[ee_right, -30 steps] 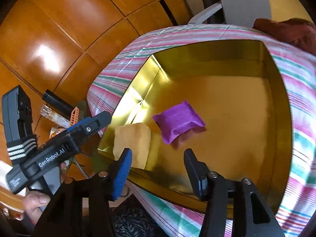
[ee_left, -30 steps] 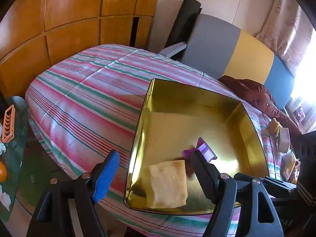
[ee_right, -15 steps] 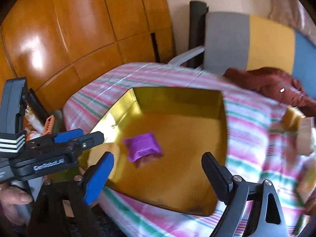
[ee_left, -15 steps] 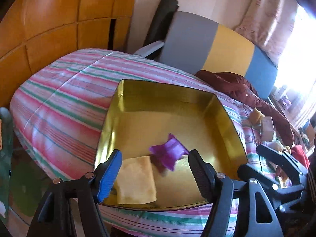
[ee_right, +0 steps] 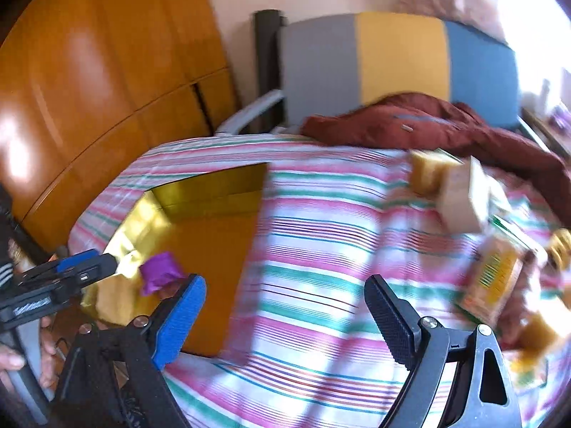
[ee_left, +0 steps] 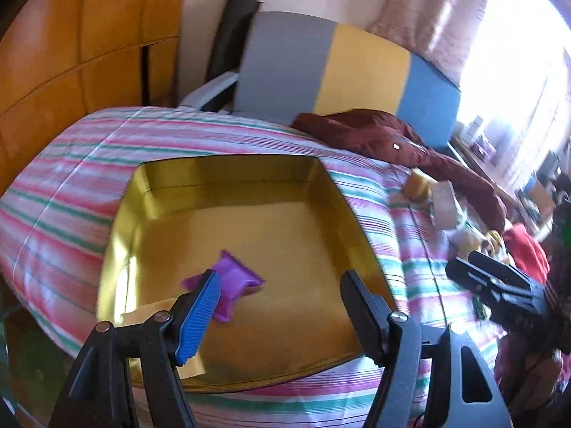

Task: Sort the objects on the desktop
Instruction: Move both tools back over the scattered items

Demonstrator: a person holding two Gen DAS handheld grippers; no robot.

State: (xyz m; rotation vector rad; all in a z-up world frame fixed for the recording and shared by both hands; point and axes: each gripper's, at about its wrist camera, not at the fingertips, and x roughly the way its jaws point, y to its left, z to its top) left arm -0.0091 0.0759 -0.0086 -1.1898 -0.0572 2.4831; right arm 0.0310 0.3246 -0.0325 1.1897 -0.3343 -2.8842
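Note:
A gold metal tray (ee_left: 228, 178) lies on the striped cloth; it also shows in the right wrist view (ee_right: 214, 185). In it lie a purple packet (ee_left: 235, 281), also in the right wrist view (ee_right: 158, 273), and a tan flat piece (ee_left: 150, 315) at the near left corner. My left gripper (ee_left: 282, 306) is open and empty above the tray's near edge. My right gripper (ee_right: 285, 317) is open and empty over the striped cloth, right of the tray. A beige block (ee_right: 460, 199), a yellow-orange packet (ee_right: 496, 278) and other small items lie at the right.
A dark red garment (ee_left: 385, 139) lies at the back of the striped surface (ee_right: 321, 249). A grey, yellow and blue chair back (ee_left: 342, 71) stands behind. Wooden panelling (ee_right: 89, 89) is at the left. The left gripper's body (ee_right: 53, 285) shows in the right wrist view.
Both grippers have swung to the right. The right gripper has left the tray and now hangs over the striped cloth near the loose items. The left gripper's view now centres on the tray.

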